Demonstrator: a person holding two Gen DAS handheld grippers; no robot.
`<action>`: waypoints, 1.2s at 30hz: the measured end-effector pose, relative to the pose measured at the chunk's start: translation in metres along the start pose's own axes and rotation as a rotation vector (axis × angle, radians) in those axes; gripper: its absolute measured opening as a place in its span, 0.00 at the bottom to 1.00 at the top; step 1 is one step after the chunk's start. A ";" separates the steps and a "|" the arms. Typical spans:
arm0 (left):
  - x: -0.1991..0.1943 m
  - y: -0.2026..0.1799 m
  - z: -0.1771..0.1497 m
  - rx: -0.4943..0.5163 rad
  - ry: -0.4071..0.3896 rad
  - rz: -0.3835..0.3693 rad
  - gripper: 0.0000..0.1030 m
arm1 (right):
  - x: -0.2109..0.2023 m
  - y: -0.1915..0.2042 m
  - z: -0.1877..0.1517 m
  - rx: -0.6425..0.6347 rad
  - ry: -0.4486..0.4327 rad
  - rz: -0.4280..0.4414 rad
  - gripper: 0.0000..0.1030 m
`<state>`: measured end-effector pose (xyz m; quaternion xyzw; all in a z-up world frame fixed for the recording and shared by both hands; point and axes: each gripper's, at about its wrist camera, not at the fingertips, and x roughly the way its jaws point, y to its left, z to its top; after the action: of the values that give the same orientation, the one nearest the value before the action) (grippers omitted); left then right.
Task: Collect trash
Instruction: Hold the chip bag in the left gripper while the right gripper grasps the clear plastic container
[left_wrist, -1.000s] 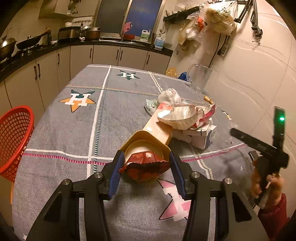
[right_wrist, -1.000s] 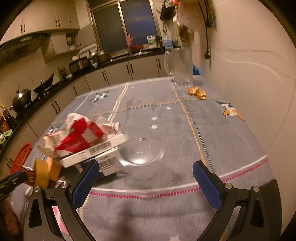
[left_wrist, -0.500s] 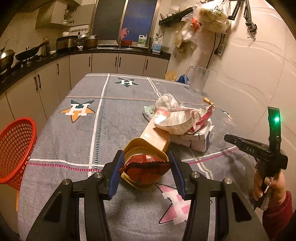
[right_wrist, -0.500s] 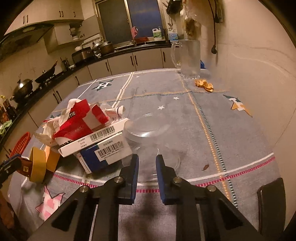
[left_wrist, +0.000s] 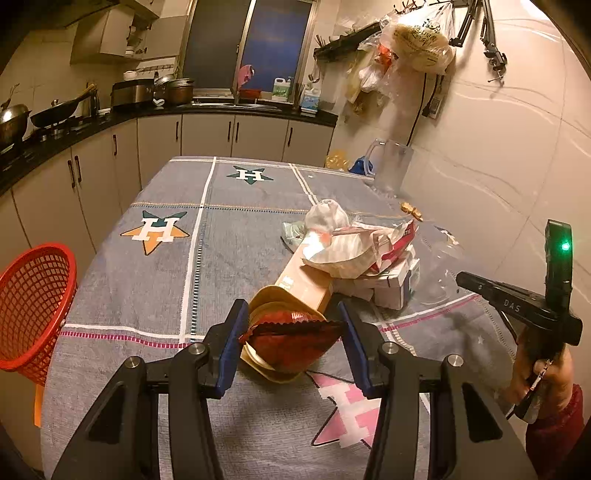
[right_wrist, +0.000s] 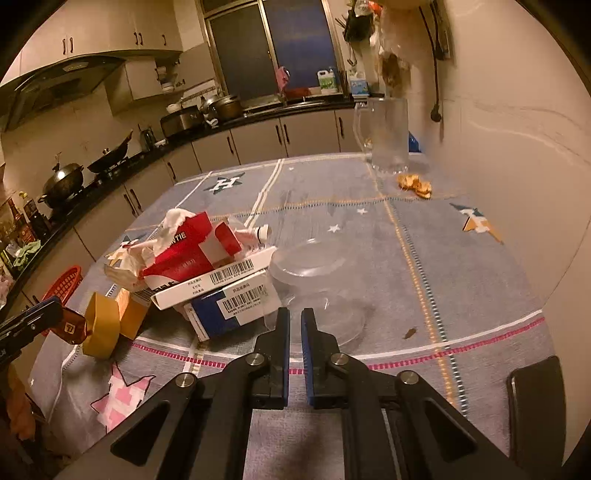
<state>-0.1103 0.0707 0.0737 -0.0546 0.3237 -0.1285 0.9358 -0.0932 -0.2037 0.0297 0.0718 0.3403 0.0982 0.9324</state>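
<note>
My left gripper (left_wrist: 291, 341) is shut on a crinkled red wrapper (left_wrist: 291, 338), held just above the table in front of a yellow tape roll (left_wrist: 271, 299) and a tan box (left_wrist: 306, 277). In the right wrist view the wrapper (right_wrist: 75, 330) shows at the far left. My right gripper (right_wrist: 294, 314) is shut, its pads pinching the near rim of a clear plastic container (right_wrist: 314, 277). Left of it lies a trash pile: a red-and-white carton (right_wrist: 192, 247), a white barcode box (right_wrist: 221, 277), a blue box (right_wrist: 229, 310) and crumpled paper (right_wrist: 125, 266).
A red mesh basket (left_wrist: 33, 306) hangs off the table's left edge. A glass pitcher (right_wrist: 388, 140) and orange scraps (right_wrist: 415, 183) sit at the far right by the wall. A small brown scrap (right_wrist: 409, 333) lies on the cloth. Kitchen counters stand behind.
My right jaws went from wide open to shut on the clear container's near rim. The left gripper kept its hold on the red wrapper and stayed put.
</note>
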 end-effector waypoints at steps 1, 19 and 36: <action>0.000 0.000 0.000 -0.002 0.000 -0.001 0.47 | -0.002 0.000 0.000 0.001 0.001 0.010 0.07; 0.009 -0.001 -0.003 0.002 0.020 -0.006 0.47 | 0.018 0.001 0.030 -0.041 -0.074 -0.086 0.98; 0.024 0.006 -0.007 -0.001 0.056 -0.010 0.47 | 0.023 -0.013 0.021 0.025 -0.029 -0.025 0.51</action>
<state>-0.0951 0.0695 0.0532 -0.0528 0.3498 -0.1344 0.9256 -0.0612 -0.2129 0.0287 0.0806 0.3287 0.0814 0.9375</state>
